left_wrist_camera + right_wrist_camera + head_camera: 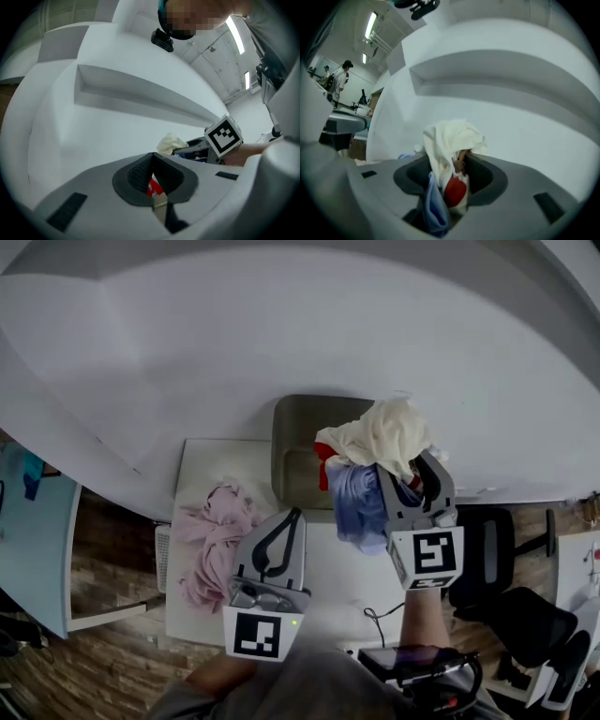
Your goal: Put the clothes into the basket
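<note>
A grey basket [296,432] stands at the far edge of the white table [342,568]. My right gripper [405,463] is over the basket's right side, shut on a bundle of clothes [380,442]: cream on top, with red and light blue beneath. In the right gripper view the bundle [450,145] fills the gap at my right gripper [457,161]. A pink garment [217,538] lies crumpled on the table's left part. My left gripper [294,514] hovers just right of it, shut and empty, fingertips touching [153,155]. It also sees the bundle [171,143].
A black chair [487,563] stands right of the table. A dark cable [375,617] lies on the table's near edge. A light blue tabletop [37,540] is at the far left over wood flooring. A white wall rises behind the basket.
</note>
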`<state>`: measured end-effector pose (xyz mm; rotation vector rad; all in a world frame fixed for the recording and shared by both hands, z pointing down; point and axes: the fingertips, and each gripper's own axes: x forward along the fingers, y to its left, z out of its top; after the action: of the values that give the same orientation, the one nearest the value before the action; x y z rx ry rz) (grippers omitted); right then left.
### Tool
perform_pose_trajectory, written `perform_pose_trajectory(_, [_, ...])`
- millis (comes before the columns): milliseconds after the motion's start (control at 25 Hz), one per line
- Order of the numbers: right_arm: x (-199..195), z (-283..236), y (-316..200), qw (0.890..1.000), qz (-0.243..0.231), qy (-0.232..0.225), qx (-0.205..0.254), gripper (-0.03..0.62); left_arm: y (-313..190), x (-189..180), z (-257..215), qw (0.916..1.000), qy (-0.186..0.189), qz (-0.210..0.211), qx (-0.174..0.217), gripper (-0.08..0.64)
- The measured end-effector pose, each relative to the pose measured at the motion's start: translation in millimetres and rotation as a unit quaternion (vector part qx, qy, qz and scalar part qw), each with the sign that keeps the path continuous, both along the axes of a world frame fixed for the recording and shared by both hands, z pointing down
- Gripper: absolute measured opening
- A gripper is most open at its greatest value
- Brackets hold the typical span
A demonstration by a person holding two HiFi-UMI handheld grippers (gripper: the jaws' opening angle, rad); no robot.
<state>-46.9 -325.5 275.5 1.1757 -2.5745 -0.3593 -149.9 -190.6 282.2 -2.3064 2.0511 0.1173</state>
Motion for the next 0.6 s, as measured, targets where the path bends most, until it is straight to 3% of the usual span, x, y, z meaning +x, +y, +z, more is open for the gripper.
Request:
perform_pose_trajectory(80, [-14.2,28.5,-12.8,0.999,-0.012,0.036,-0.025,0.279,-8.8,-6.8,10.6,1.0000,0.003,0.001,-0.005,0.008])
perform_pose_trajectory(120, [-17.7,38.3,-17.2,0.998,-0.017,0.048,-0.032,0.285,-13.0,-8.0,15.0,1.0000,0.004,0.003,-0.006,0.008])
perform_pose_trajectory(360, [4.0,62.8,-14.1,0.995,-0.012,0.061,-0.078,0.276,-18.2,-3.5,34.4,0.9996,0.010,0.004,-0.025,0.008])
perform_pose_trajectory(600, [40.0,60.0,11.3,0.997,-0.026,0.018,-0.066,0.270,-4.0,15.0,33.2,0.9997,0.007,-0.010,-0.022,0.008])
